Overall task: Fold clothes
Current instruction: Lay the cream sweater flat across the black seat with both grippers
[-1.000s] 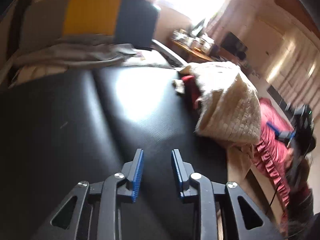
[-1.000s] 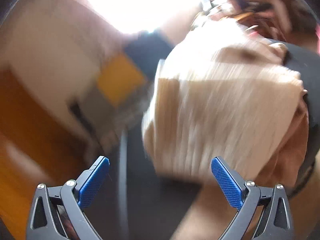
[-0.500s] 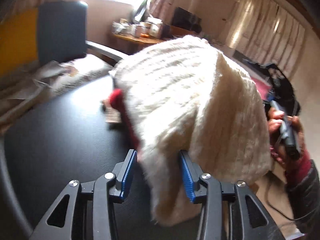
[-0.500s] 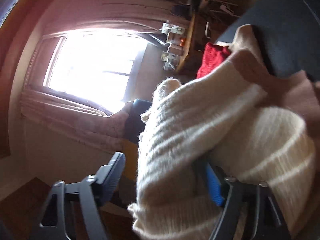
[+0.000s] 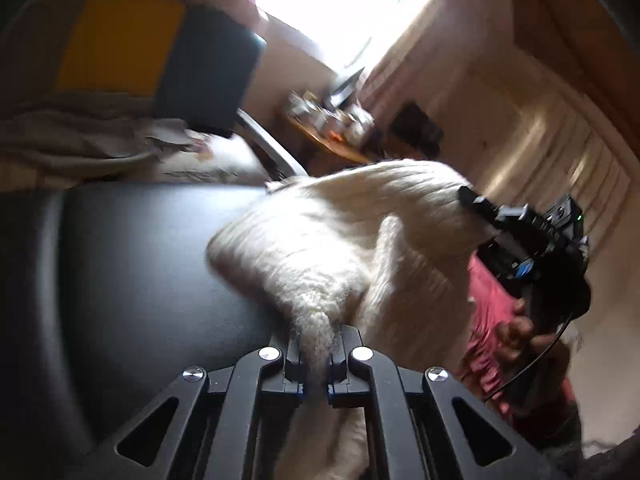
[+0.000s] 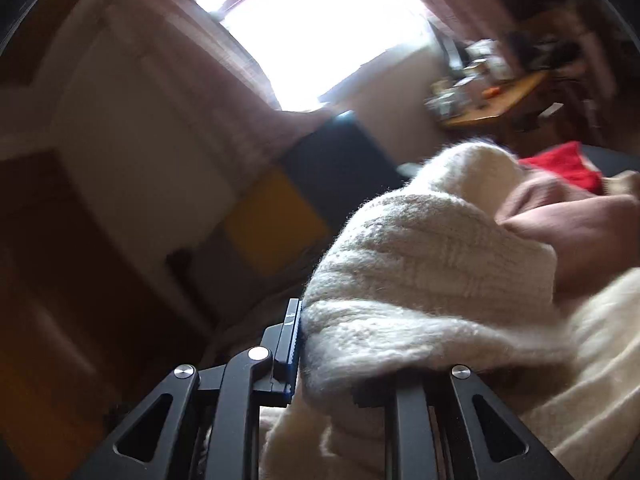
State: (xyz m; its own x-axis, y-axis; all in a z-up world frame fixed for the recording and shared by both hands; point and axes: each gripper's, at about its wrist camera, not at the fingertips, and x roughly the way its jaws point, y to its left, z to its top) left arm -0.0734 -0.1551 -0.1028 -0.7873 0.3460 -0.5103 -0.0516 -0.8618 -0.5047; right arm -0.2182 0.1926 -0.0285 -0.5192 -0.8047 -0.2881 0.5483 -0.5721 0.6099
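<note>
Under cream sweater (image 6: pixel 432 248), right gripper (image 6: pixel 320 344) closing, one finger hidden; left gripper (image 5: pixel 316 356) pinching it.

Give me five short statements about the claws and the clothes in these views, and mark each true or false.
1. The left claw pinches a fold of the cream knit sweater. True.
2. The right claw is empty. False: its jaws are closing, with the sweater between them.
3. The sweater lies flat and folded. False: it is bunched up between both claws.
4. A red garment lies behind the sweater. True.
5. The surface under the sweater is white. False: it is black.
</note>
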